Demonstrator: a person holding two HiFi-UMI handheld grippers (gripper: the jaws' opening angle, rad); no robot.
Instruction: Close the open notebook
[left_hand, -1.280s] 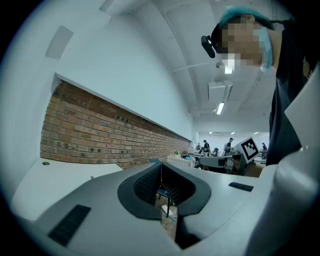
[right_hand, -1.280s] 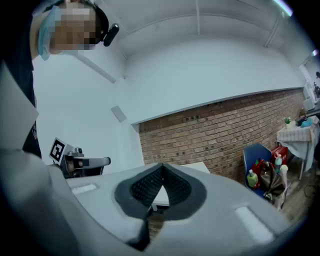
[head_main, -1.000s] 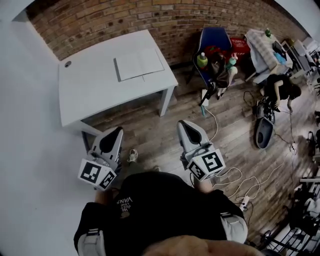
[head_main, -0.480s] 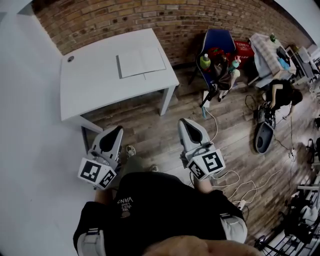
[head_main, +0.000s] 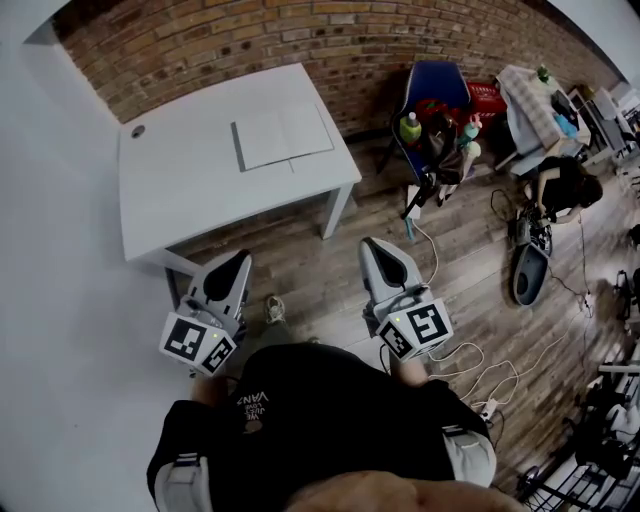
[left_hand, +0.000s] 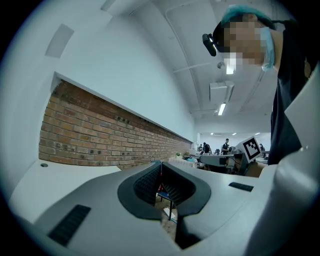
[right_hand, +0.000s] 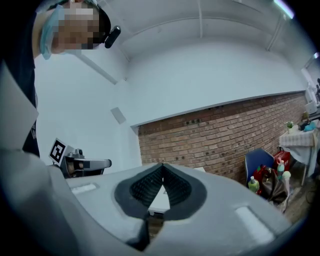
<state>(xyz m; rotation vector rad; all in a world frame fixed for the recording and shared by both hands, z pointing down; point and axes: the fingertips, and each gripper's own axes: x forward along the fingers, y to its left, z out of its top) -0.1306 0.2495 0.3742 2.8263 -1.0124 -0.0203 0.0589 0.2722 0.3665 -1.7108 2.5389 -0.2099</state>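
Note:
An open white notebook (head_main: 283, 133) lies flat on the white table (head_main: 190, 190) by the brick wall, pages facing up. In the head view both grippers are held level over the wooden floor, well short of the table and apart from the notebook. My left gripper (head_main: 237, 260) is shut with nothing in it; its ribbed pads meet at the tips (left_hand: 161, 164). My right gripper (head_main: 372, 246) is shut and empty too, its tips (right_hand: 162, 165) pointing at the table (right_hand: 159, 200). In the left gripper view the table top (left_hand: 30, 175) shows at the left.
A blue chair (head_main: 430, 110) loaded with bottles and a bag stands right of the table. A crouching person (head_main: 560, 185) is at the far right, with cables (head_main: 480, 365) and a dark case (head_main: 527, 268) on the floor. A white wall runs along the left.
The person has stepped a little toward the table; a shoe now shows between the grippers. Both grippers travelled along with the person, still shut and empty.

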